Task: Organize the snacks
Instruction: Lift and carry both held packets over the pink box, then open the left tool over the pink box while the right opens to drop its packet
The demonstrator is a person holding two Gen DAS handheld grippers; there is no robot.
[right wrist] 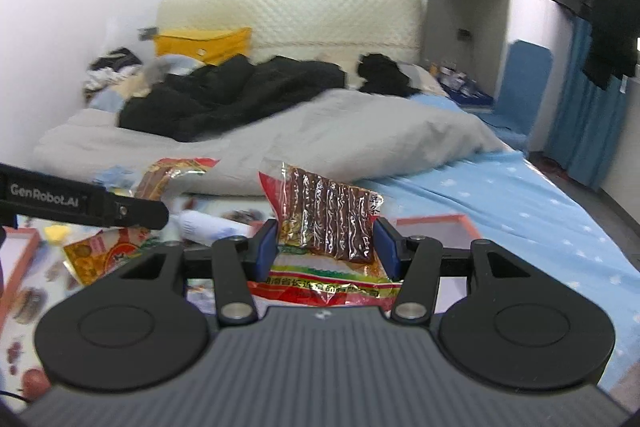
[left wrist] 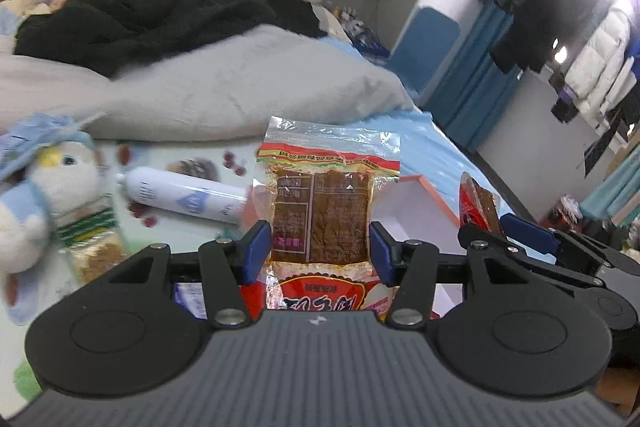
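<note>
**Holding one snack pack in each gripper above the bed**

Gripping a snack pack, the left gripper is pressing its two blue pads on the pack's side edges. The pack is standing upright between the pads, its clear top edge pointing to 12 o'clock, and the brown strips inside are showing with the printed back label on them. Its red lower part is lying under the fingers, close to the camera.

At 3 o'clock in the left wrist view, the right gripper is appearing beside a white box with a pink rim. A white tube is lying at 9 o'clock on a printed mat, and a plush toy is sitting farther out at 9 o'clock. A grey duvet is filling the area at 12 o'clock.

In the right wrist view, the right gripper is clamping a second pack between its blue pads. This pack is tilting a little to 11 o'clock, and dark ribbed strips are showing through its shiny film. The left gripper's black arm is reaching in at 9 o'clock with its pack showing just above it. The box is lying at 3 o'clock, just behind the right pad, on the blue sheet.
</note>
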